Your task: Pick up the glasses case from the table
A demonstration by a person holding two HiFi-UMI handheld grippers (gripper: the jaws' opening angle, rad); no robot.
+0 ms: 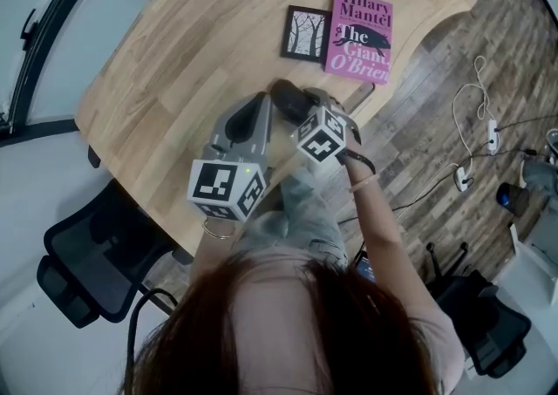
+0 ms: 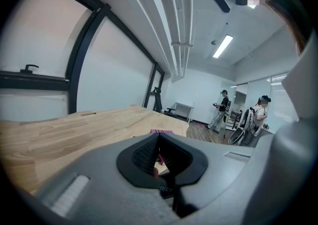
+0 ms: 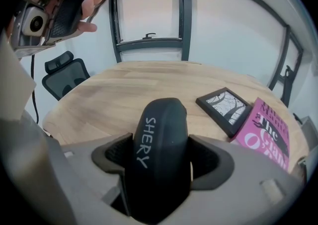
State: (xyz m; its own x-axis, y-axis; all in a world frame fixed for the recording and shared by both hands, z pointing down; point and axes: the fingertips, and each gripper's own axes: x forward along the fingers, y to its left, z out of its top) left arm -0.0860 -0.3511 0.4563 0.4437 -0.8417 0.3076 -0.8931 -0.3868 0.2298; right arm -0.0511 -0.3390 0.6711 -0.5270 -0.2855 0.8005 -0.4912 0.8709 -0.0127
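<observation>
Hair (image 1: 288,332) fills the bottom of the head view. Beyond it, over the wooden desk (image 1: 174,62), the right gripper (image 1: 301,112) clamps the dark glasses case (image 1: 286,95), and the left gripper (image 1: 258,110) sits just beside it.

Left gripper view: its jaws are drawn together on nothing.

Right gripper view: both pads (image 3: 113,155) press the case's middle, and the case seems clear of the desk. I judge it a light, rigid, smooth shell, so a grip across the waist suits it, though it could slip.

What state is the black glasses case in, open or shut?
Shut: held in the right gripper, the glasses case shows no gap.
</observation>
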